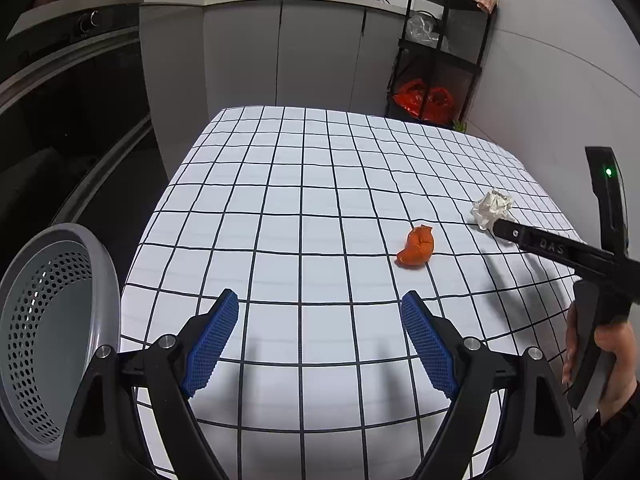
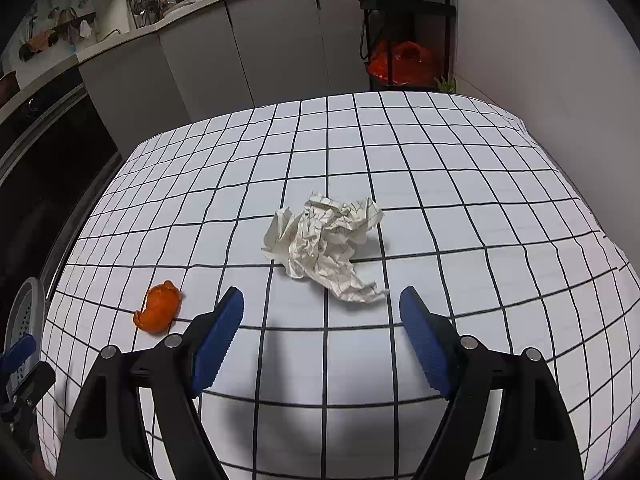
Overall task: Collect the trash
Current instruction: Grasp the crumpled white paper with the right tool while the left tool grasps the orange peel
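Observation:
A crumpled white paper ball [image 2: 326,244] with thin grid lines lies on the checked tablecloth [image 2: 440,208], just ahead of my right gripper [image 2: 321,300], which stands open with nothing between its blue pads. An orange peel [image 2: 158,312] lies to its left. In the left wrist view the peel [image 1: 417,246] sits ahead and to the right of my open, empty left gripper [image 1: 320,304]. The paper ball [image 1: 491,210] is farther right, where the right gripper's black finger [image 1: 516,235] reaches it, held by a hand [image 1: 612,356].
A grey perforated bin [image 1: 44,332] stands off the table's left edge, tilted toward me. Beyond the table are grey cabinets [image 1: 280,52], a dark oven front [image 1: 60,92] at left and a black rack [image 1: 444,48] with red bags at the back right by the wall.

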Demonstrator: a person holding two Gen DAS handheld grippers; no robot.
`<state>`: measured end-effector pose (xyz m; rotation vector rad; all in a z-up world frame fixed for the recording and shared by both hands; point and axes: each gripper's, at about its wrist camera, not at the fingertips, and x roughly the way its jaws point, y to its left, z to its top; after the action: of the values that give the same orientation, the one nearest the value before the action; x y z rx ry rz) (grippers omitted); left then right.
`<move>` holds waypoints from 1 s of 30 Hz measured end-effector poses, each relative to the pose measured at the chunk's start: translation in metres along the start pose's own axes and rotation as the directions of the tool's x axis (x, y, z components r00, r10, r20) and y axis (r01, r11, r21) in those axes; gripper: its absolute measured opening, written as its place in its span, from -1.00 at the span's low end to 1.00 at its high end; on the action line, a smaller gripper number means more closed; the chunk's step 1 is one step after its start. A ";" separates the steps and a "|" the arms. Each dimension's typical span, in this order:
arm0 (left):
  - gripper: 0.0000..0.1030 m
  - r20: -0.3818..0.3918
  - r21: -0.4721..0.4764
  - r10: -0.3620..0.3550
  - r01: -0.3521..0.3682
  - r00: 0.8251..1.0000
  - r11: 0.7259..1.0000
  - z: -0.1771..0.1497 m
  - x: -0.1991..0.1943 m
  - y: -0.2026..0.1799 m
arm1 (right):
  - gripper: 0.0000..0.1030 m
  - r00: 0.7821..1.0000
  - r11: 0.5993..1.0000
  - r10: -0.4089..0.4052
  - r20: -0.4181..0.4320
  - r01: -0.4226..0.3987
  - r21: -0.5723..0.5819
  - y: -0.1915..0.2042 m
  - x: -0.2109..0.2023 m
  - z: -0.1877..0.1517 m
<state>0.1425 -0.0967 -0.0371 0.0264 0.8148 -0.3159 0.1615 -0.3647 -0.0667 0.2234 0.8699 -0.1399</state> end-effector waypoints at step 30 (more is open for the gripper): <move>0.68 -0.011 0.067 0.022 -0.021 1.000 0.998 0.001 0.016 -0.031 | -0.73 0.996 0.996 0.083 0.043 -0.085 0.033 -0.014 -0.043 -0.003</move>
<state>0.1452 -0.1306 -0.0451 0.0996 0.8152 -0.3225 0.1284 -0.3760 -0.0375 0.2880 0.8156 -0.0812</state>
